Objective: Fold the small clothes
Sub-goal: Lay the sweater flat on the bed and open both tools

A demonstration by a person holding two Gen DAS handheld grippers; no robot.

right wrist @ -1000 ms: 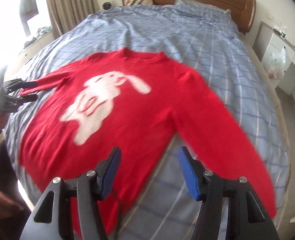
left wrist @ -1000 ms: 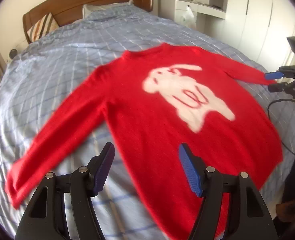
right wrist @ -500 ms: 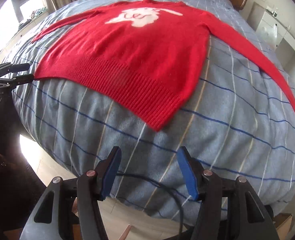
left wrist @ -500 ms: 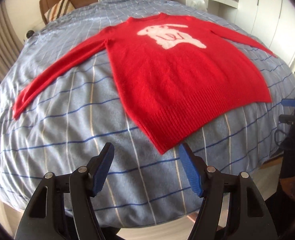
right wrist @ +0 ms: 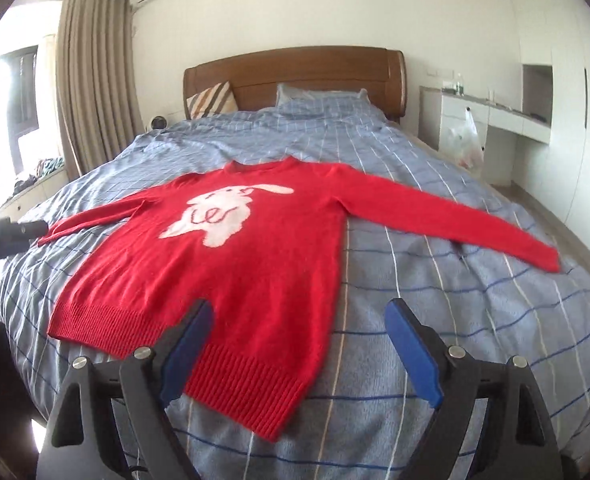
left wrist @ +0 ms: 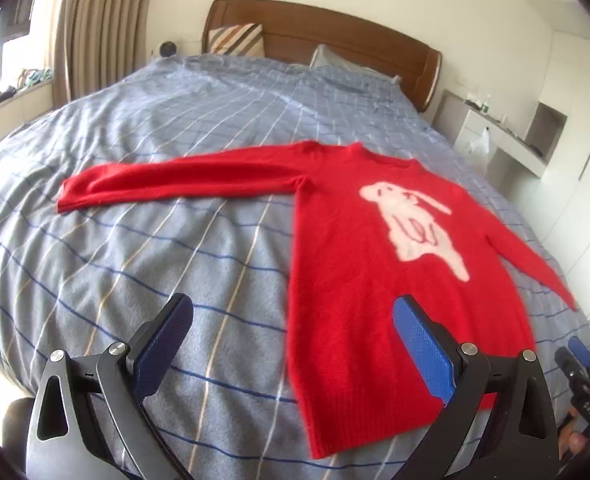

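Note:
A red sweater (left wrist: pixel 367 264) (right wrist: pixel 231 256) with a white rabbit on its chest lies flat and face up on the bed, both sleeves spread out sideways. My left gripper (left wrist: pixel 291 320) hovers above the sweater's left edge near the hem, jaws opening wide, nothing between them. My right gripper (right wrist: pixel 299 328) hangs over the hem's right corner, jaws also opening, holding nothing. The right gripper (left wrist: pixel 583 364) also shows at the lower right of the left wrist view. The left gripper (right wrist: pixel 11 232) shows at the left edge of the right wrist view.
The bed (left wrist: pixel 155 264) wears a blue checked cover, with a wooden headboard (right wrist: pixel 295 76) and striped cushion (right wrist: pixel 211 100) at the far end. Curtains (right wrist: pixel 95 80) and a window sill stand left. White cabinets (right wrist: pixel 535 120) and a hanging plastic bag (right wrist: pixel 463 140) are right.
Both grippers' jaws have spread wider. Both views have swung: the sweater sat tilted and close, then further off past the bed's foot edge, and now lies nearer under the fingers.

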